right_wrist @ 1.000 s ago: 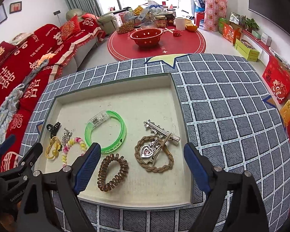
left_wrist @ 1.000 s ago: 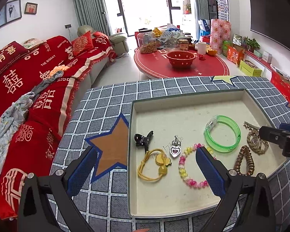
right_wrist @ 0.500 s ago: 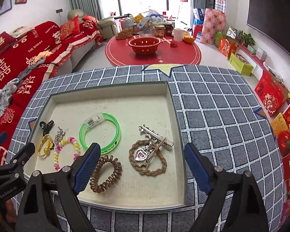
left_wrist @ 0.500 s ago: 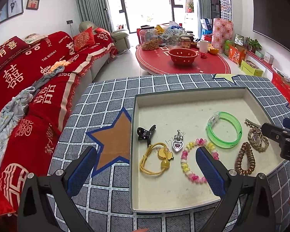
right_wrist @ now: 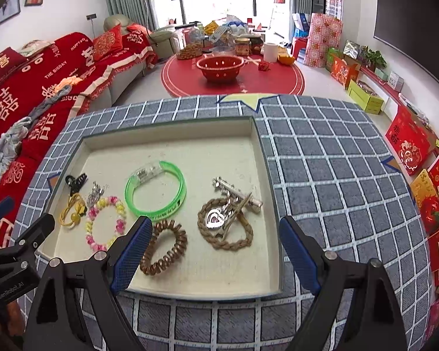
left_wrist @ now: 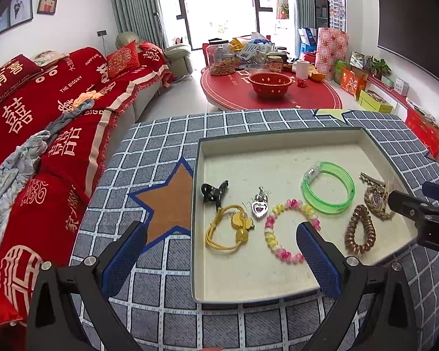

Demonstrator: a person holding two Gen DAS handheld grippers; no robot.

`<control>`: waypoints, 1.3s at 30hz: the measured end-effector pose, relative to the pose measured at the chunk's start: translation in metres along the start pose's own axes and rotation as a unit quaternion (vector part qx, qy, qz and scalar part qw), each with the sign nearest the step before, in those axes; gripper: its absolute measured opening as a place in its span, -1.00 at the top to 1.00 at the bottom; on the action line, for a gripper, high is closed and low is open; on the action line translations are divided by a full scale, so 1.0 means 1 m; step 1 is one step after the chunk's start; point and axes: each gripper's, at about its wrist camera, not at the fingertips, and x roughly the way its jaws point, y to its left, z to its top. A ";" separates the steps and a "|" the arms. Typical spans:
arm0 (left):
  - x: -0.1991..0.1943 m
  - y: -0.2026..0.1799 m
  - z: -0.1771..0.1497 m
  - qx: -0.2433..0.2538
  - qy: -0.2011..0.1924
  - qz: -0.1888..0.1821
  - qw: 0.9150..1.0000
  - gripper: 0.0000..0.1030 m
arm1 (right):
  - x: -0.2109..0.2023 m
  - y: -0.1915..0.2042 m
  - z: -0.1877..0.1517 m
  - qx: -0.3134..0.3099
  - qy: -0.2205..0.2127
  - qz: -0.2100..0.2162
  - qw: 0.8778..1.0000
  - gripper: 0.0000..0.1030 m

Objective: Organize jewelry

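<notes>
Left wrist view: the left gripper (left_wrist: 221,245) hangs with its blue-padded fingers spread wide and nothing between them, above the near-left part of a shallow square tray with a cream felt floor (left_wrist: 248,272). The tray sits on a grey checked cloth-covered table (left_wrist: 161,134). Inside lie a black claw hair clip (left_wrist: 214,193), a yellow elastic hair tie with charms (left_wrist: 229,232), a silver heart pendant (left_wrist: 259,206), a pink-and-yellow beaded bracelet (left_wrist: 286,231), a translucent green plastic bangle (left_wrist: 327,187) and a brown spiral hair tie (left_wrist: 360,229).

Right wrist view: the right gripper (right_wrist: 215,251) is likewise spread wide and empty, over the tray's near edge. Between its fingers lies a brown braided cord bracelet (right_wrist: 226,228), with a silver heart charm (right_wrist: 215,218) and a silver bar hair clip (right_wrist: 237,193) resting across it.
</notes>
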 end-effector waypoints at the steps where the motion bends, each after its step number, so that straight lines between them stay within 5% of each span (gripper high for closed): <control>1: -0.002 0.000 -0.002 0.000 0.002 -0.002 1.000 -1.00 | 0.000 0.001 -0.002 0.000 0.002 0.002 1.000 -0.75; 15: -0.044 -0.002 -0.051 -0.014 -0.001 -0.021 1.000 -1.00 | -0.039 0.004 -0.044 -0.002 -0.021 0.005 1.000 -0.75; 39: -0.099 -0.005 -0.094 -0.030 -0.073 -0.004 0.997 -1.00 | -0.094 0.013 -0.095 -0.020 -0.092 -0.025 0.995 -0.75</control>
